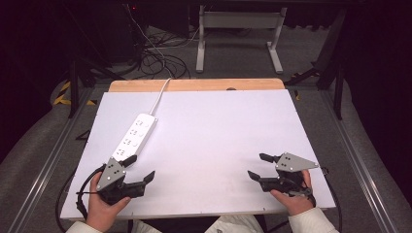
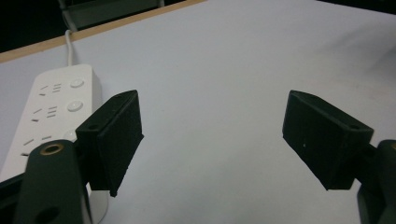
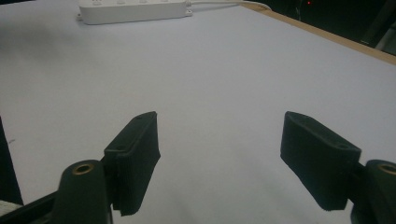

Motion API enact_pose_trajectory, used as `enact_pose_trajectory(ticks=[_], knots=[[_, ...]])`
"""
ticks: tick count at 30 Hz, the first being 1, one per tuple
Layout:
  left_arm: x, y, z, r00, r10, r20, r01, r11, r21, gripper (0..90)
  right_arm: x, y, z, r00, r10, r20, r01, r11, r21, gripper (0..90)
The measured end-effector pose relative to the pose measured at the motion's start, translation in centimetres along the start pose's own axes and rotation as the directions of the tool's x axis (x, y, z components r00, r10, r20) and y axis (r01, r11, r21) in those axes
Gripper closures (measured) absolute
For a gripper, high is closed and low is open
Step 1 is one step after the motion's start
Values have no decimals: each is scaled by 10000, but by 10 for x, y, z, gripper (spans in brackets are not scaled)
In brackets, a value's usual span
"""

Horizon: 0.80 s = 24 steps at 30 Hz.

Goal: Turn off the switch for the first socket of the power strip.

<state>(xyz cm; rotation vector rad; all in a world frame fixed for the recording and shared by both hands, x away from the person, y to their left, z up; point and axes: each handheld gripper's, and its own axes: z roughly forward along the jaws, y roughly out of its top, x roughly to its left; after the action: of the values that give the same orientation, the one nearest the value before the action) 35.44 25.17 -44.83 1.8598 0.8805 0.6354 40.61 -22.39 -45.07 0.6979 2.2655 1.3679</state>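
Note:
A white power strip (image 1: 135, 137) lies on the white tabletop (image 1: 209, 145) at the left, its cord running off the far edge. My left gripper (image 1: 140, 168) rests near the front left corner, open and empty, its far jaw just beside the near end of the power strip (image 2: 44, 116). In the left gripper view its gripper (image 2: 212, 140) has only bare table between the jaws. My right gripper (image 1: 258, 166) sits at the front right, open with nothing between its jaws. In the right gripper view that gripper (image 3: 219, 161) faces the power strip (image 3: 133, 9) far across the table.
A wooden strip (image 1: 194, 85) borders the table's far edge. Beyond it stand a white metal frame (image 1: 238, 34) and loose cables (image 1: 155, 53) on the floor. Metal rails (image 1: 350, 145) run along both sides of the table.

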Motion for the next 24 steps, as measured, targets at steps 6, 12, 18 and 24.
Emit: enact_pose_trajectory(ticks=[6,12,18,24], knots=[[-1,3,-1,9995,324,21,-324,9994,88,236,0,0,0,10000,-2,4,2,10000,-32,291],[0,4,-2,9995,297,54,-298,9995,137,240,0,0,0,10000,38,43,-38,10000,-19,292],[1,5,-3,9997,245,92,-247,9995,205,240,0,0,-1,9999,79,83,-79,10000,-48,290],[1,9,-3,9996,283,80,-286,9988,392,266,0,0,0,10000,46,84,-46,10000,-55,290]])
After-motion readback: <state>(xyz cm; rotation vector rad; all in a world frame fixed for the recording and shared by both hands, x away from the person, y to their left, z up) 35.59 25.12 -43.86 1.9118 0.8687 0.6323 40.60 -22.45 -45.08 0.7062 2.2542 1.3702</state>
